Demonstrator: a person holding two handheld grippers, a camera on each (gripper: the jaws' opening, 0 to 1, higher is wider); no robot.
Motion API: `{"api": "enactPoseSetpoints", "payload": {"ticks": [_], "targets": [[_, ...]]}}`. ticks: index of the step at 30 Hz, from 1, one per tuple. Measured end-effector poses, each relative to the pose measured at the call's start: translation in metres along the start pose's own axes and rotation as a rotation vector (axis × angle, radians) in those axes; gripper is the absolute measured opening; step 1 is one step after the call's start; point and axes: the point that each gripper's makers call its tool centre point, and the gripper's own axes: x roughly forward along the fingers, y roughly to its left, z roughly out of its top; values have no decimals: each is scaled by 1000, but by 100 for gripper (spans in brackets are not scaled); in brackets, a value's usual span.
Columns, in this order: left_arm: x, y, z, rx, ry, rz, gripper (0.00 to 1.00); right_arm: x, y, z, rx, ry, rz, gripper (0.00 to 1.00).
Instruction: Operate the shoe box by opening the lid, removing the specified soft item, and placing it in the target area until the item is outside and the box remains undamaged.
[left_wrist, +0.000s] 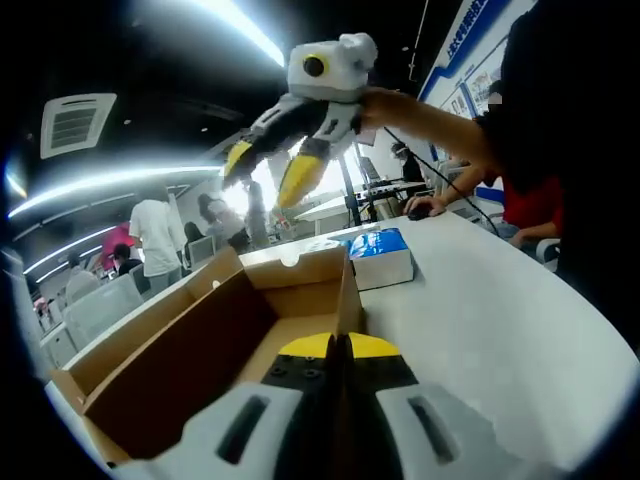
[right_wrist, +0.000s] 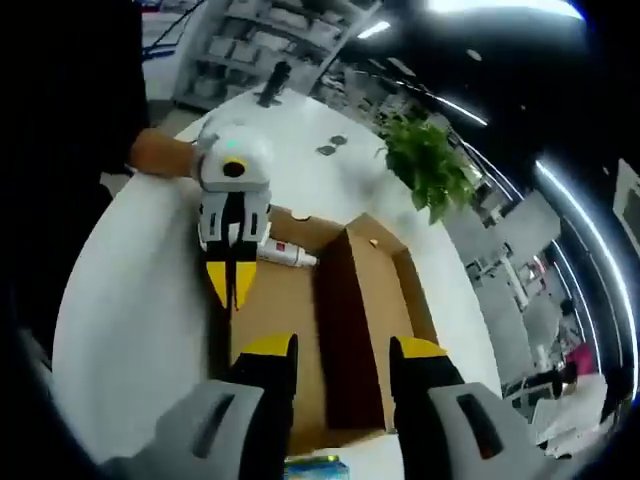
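The brown cardboard shoe box (left_wrist: 190, 350) lies open on the white table (left_wrist: 480, 340), its lid folded out to the side. In the right gripper view the box (right_wrist: 340, 330) is below me, and a small white item with a red mark (right_wrist: 285, 255) lies at its far end. My left gripper (left_wrist: 335, 350) is shut with nothing visible between its yellow tips; it hangs over the box's left half (right_wrist: 230, 285). My right gripper (right_wrist: 345, 355) is open and empty, held high above the box (left_wrist: 268, 172) by a hand.
A blue and white packet (left_wrist: 380, 255) lies on the table just past the box. A person in black and red sits at the right (left_wrist: 530, 200). A green plant (right_wrist: 430, 160) stands beyond the box. Other people and chairs fill the background.
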Motion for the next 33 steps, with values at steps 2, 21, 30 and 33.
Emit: {"api": "enactPoseSetpoints", "payload": {"ticks": [2, 21, 30, 33], "targets": [[0, 0, -1, 0, 0, 0, 4, 18, 1, 1, -101, 25, 53, 37], [1, -1, 1, -1, -1, -1, 4, 139, 29, 56, -300, -1, 366, 38], [1, 0, 2, 0, -2, -1, 4, 176, 44, 46, -301, 31, 469, 38], [1, 1, 1, -1, -2, -1, 4, 184, 49, 47, -316, 32, 492, 38]]}}
